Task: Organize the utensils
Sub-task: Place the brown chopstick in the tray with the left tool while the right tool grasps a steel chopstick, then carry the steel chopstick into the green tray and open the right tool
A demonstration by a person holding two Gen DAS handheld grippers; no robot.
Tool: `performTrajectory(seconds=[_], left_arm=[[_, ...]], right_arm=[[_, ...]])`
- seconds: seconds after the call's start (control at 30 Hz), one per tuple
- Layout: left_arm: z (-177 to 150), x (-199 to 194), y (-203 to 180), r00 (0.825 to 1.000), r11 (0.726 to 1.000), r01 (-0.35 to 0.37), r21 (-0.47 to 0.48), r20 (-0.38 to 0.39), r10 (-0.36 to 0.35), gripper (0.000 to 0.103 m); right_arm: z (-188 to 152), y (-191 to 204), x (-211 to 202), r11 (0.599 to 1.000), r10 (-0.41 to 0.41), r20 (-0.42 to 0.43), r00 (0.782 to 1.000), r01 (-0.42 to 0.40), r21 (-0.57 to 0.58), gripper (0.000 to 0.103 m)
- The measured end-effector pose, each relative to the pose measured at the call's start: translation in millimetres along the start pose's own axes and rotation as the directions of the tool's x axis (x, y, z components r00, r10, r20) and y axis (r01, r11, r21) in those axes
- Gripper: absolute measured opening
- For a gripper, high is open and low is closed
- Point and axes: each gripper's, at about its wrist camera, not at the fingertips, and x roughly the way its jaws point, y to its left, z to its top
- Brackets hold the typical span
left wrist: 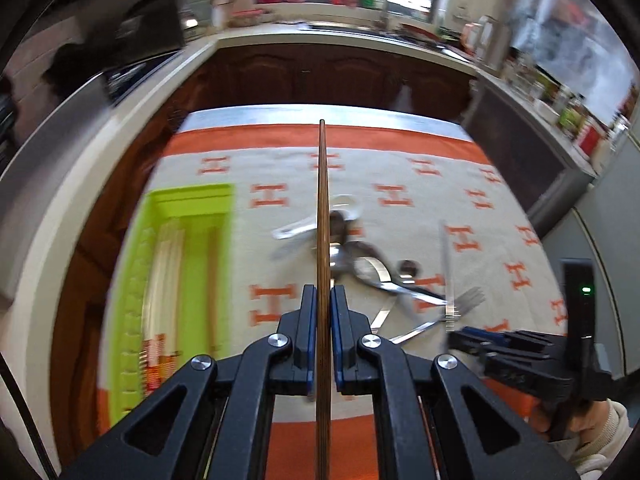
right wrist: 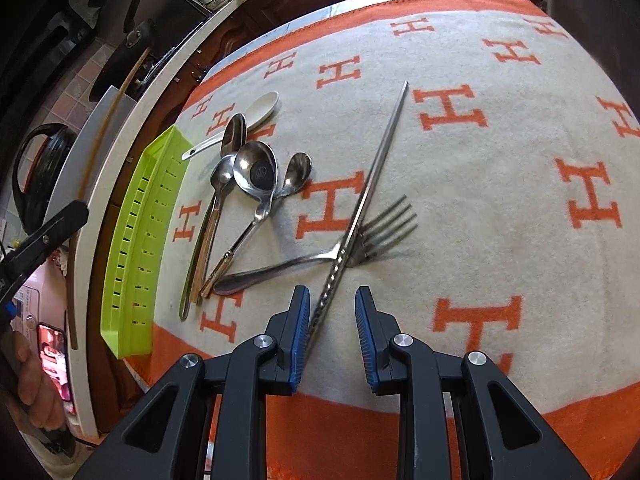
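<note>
I am reading only orange H letters repeating across the blanket point(right wrist: 460, 208) covering the counter. My left claw point(left wrist: 323, 300) is clamping a wooden chopstick point(left wrist: 322, 208) above the spoons point(right wrist: 256, 172), beside the green tray point(right wrist: 140, 240). My right claw point(right wrist: 332, 304) is standing part-open around a metal chopstick point(right wrist: 372, 184) crossing the fork point(right wrist: 360, 240).

Orange letters "H" are repeating across the cloth point(right wrist: 460, 208); no other text is showing legibly.
</note>
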Motion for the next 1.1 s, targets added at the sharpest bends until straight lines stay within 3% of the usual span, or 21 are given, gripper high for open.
performTrajectory(seconds=[0.2, 0.43, 0.5, 0.6, 0.73, 0.97, 1.1], left_arm=[[-15.1, 7.5, 64.9, 0.987, 0.984, -0.158, -0.086, -0.036, 0.155, 0.004], [-38.4, 32.8, 107.4, 0.975, 0.969, -0.207, -0.136, -0.106, 0.194, 0.005], [-41.4, 38.7, 111.9, 0.975, 0.97, -0.205, -0.133, -0.113, 0.191, 0.005], [-43.2, 42.8, 116.2, 0.98, 0.972, -0.187, -0.141, -0.098, 0.175, 0.009], [-40.8, 39.3, 124.1, 0.983, 0.966, -0.182, -0.182, -0.064, 0.173, 0.034], [-38.5, 24.7, 145.0, 0.99, 0.951, -0.141, -0.275, -0.016, 0.142, 0.037], [-40.1, 15.4, 153.6, 0.987, 0.94, -0.15, -0.306, 0.004, 0.159, 0.047]], right_arm=[[6.1, 28.8, 11.5, 0.986, -0.148, 0.024, 0.989, 0.149, -0.072, 0.024], [3.5, 50.0, 18.7, 0.95, -0.282, 0.057, 0.958, 0.287, -0.126, 0.023], [2.0, 51.2, 18.3, 0.94, -0.312, 0.065, 0.948, 0.318, -0.121, 0.013], [2.1, 46.4, 17.1, 0.947, -0.306, 0.065, 0.95, 0.311, -0.079, 0.007], [1.0, 34.4, 10.2, 0.966, -0.257, 0.055, 0.965, 0.258, -0.01, 0.006], [-1.4, 28.4, -17.0, 0.978, -0.206, 0.093, 0.974, 0.201, 0.06, 0.006], [2.0, 35.4, -41.7, 0.985, -0.16, 0.137, 0.978, 0.149, 0.087, 0.006]])
